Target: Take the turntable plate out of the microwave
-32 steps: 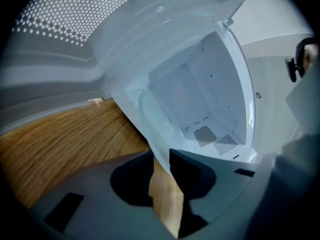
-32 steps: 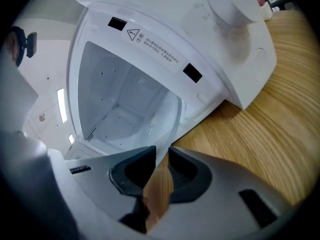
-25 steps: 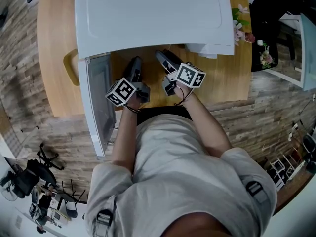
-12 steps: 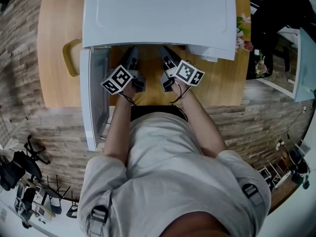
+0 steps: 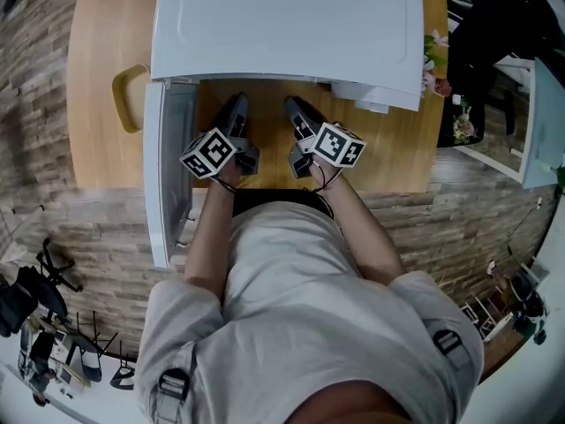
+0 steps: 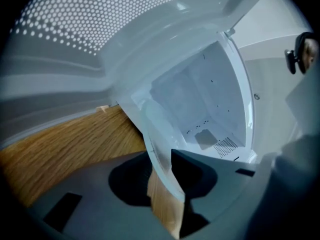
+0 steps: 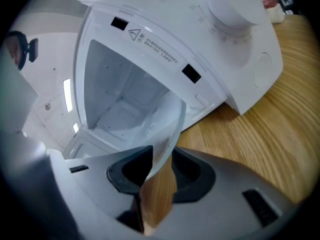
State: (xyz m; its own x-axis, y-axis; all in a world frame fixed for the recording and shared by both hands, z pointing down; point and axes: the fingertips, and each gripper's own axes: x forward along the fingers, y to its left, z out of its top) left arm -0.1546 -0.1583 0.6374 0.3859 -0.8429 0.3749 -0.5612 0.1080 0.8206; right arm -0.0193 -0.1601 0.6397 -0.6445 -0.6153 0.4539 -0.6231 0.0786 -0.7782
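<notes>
You hold the round clear glass turntable plate (image 7: 161,134) by its near rim, with one gripper at each side. The left gripper (image 6: 161,175) is clamped on the rim, and its jaws have just been closing. The right gripper (image 7: 160,178) also has the rim between its pads and presses on it, but its jaws have just been opening a little.

The plate is at the mouth of the white microwave oven (image 5: 282,25), above the light wooden table (image 5: 97,104). Its far edge is near the lower lip of the opening, and the cavity behind it looks empty. The white microwave door (image 5: 168,184) stands open at your left side.

To do this step well, make the right grip as firm as the left one. I judge that smooth glass can slip from pads that loosen. Draw both hands toward you together, at the same pace, so the plate does not twist between the grippers. In the right gripper view the plate looks tilted, so bring it level. Raise the far edge over the lip, and stay away from the door.
</notes>
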